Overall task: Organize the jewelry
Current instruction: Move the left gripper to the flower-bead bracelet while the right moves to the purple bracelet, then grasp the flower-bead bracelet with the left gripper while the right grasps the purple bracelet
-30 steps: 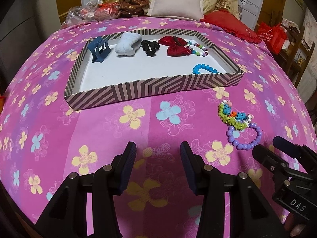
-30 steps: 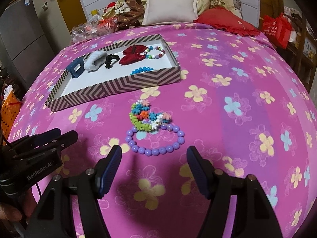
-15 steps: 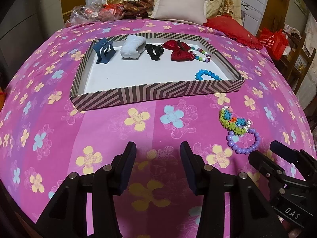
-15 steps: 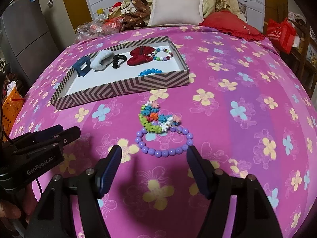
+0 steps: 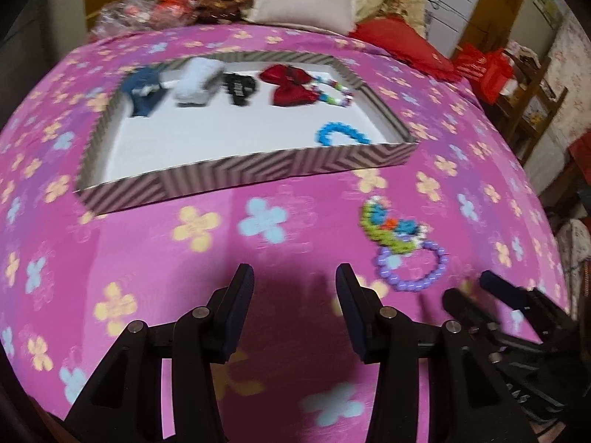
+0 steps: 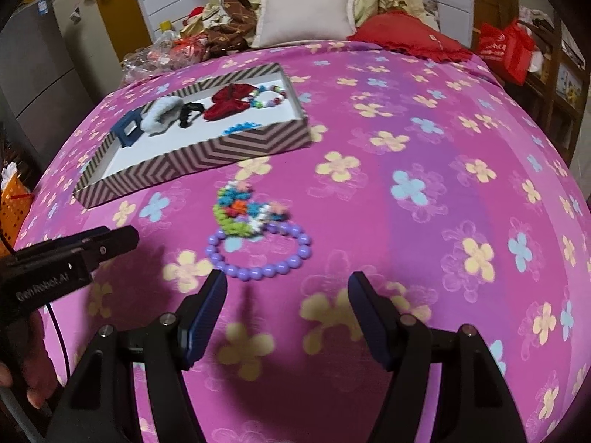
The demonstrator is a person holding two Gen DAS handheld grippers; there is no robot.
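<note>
**A:** Big pink floral bedspread (image 6: pixel 424 170) under everything. On it, striped shallow tray (image 6: pixel 207 158) with a white floor, sitting toward the far left in the right wrist view.

**B:** Yep. Along the tray's far side, left to right: blue hair claw (image 5: pixel 142 90), white fluffy scrunchie (image 5: pixel 197 81), black hair tie (image 5: pixel 240 86), red bow (image 5: pixel 290 85), multicoloured bead bracelet (image 5: pixel 334 90) touching the bow. Closer to the near wall, by the right corner, a blue bead bracelet (image 5: pixel 341 136).

**A:** And outside the tray?

**B:** Two pieces lying on the bedspread just past the tray's near wall: a colourful flower-bead bracelet (image 6: pixel 245 210) overlapping the far edge of a purple bead bracelet (image 6: pixel 258 253).

**A:** Grippers?

**B:** Right gripper (image 6: pixel 288 317) spread wide, nothing between the pads, hovering right in front of the purple loop, not touching. Left gripper (image 5: pixel 291 313) also parted and empty, over bare fabric, off to the left of both bracelets. Bit of motion blur in the left wrist view.
</note>
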